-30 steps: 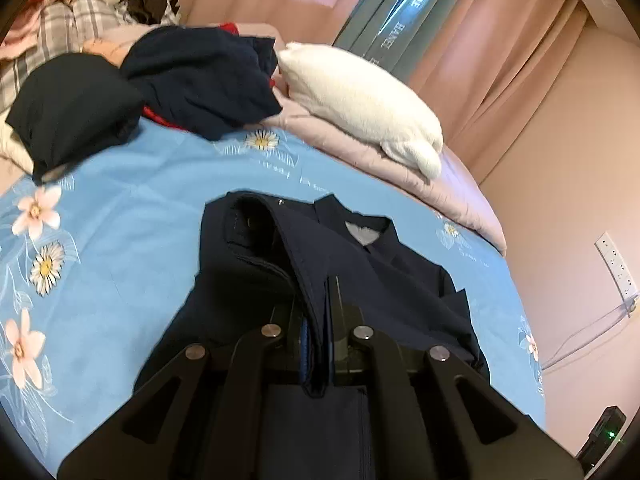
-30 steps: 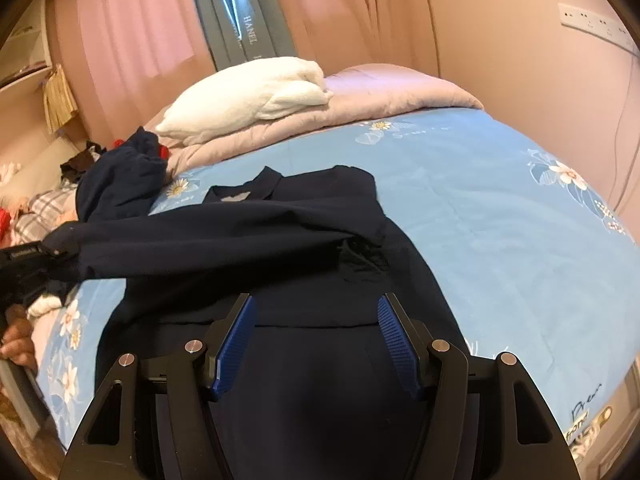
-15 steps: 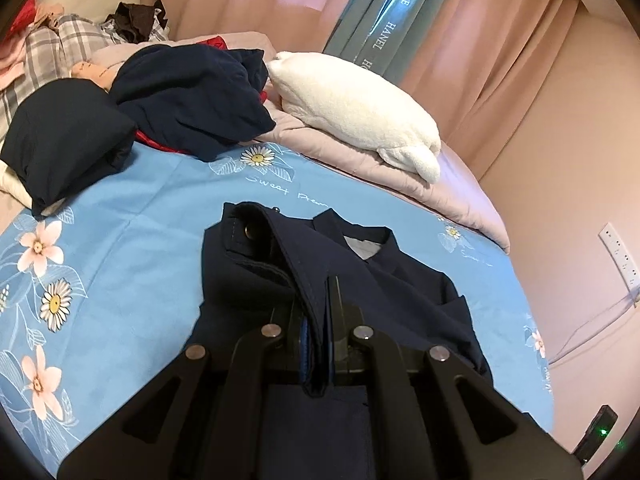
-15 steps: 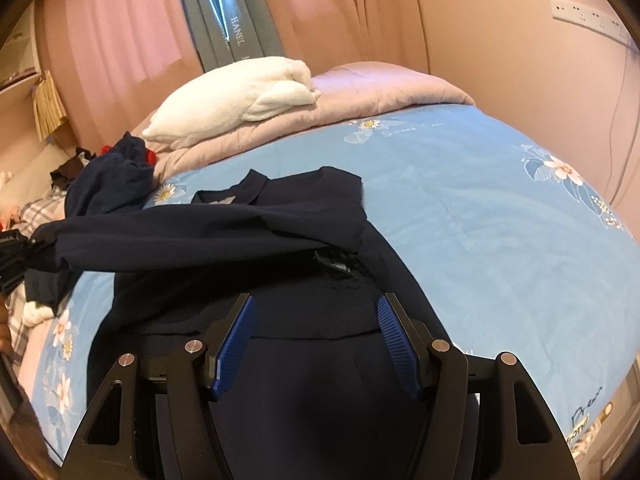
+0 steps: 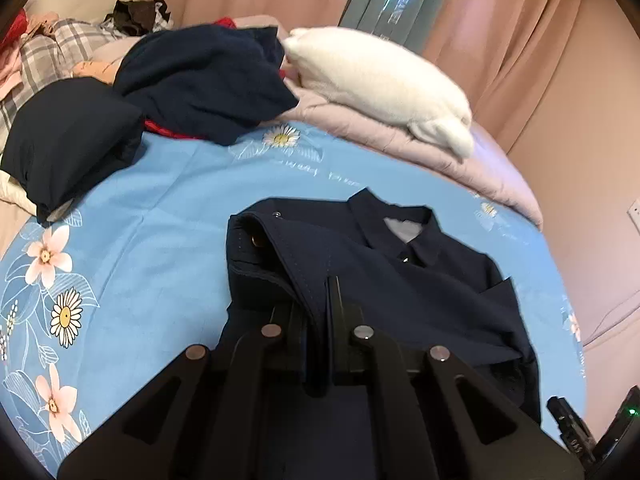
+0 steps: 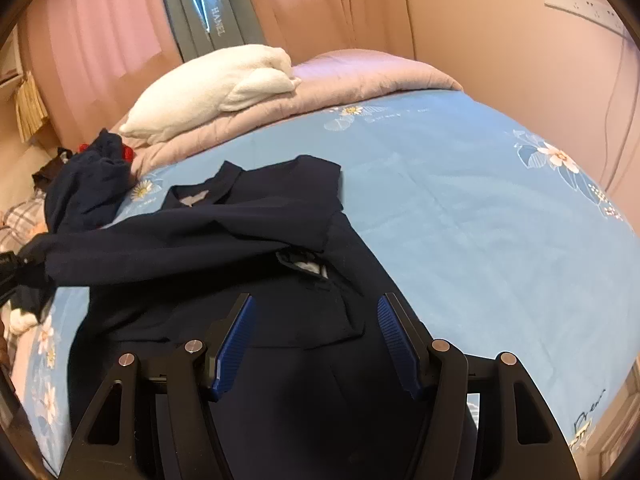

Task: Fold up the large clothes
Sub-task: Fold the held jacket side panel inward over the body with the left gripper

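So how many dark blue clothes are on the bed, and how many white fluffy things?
Dark navy clothes: 3, namely the collared jacket being folded, a crumpled navy garment and a folded navy bundle.
White fluffy things: 1, the white plush pillow.
Total: 4.

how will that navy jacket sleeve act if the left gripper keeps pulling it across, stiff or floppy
Probably floppy: the sleeve sags between the left gripper and the jacket. It looks like fairly thick fabric, so it may hold a soft fold. The rest likely drags a little on the blue sheet.
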The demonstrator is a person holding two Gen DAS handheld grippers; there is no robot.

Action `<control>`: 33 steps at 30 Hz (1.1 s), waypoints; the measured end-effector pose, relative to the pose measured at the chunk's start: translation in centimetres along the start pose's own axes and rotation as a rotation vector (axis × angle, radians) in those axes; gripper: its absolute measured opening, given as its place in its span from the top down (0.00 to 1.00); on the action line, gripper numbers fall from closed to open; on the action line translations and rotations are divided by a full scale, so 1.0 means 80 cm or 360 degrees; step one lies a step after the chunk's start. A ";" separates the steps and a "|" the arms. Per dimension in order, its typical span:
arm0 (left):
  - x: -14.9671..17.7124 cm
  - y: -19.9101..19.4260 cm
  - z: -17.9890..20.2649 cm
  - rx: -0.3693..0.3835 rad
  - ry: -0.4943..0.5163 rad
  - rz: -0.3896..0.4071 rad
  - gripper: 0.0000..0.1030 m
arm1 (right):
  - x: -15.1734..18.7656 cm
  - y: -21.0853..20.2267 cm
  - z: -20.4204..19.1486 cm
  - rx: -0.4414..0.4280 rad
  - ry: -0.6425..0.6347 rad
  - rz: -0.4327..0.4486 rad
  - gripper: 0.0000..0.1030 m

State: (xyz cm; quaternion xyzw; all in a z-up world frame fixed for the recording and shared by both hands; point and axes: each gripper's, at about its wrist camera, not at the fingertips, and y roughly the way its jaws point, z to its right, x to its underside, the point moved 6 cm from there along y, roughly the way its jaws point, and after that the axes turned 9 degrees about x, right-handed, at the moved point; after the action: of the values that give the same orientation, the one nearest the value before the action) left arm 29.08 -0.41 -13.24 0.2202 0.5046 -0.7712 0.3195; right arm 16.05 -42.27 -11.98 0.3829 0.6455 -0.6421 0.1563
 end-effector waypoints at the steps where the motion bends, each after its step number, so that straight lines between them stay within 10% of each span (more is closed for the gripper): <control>1: 0.004 0.007 -0.005 -0.0017 -0.0004 -0.0018 0.94 | 0.001 0.002 0.000 0.0001 0.0001 -0.0006 0.39; 33: 0.078 0.120 -0.076 -0.0276 0.0035 -0.0318 0.89 | 0.015 0.036 0.002 0.0041 -0.0015 -0.0119 0.39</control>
State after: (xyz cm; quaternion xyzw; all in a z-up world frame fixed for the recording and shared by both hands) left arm 31.66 0.77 -25.89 0.1489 0.5924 -0.7502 0.2532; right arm 17.25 -42.41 -14.87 0.3576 0.6503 -0.6575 0.1303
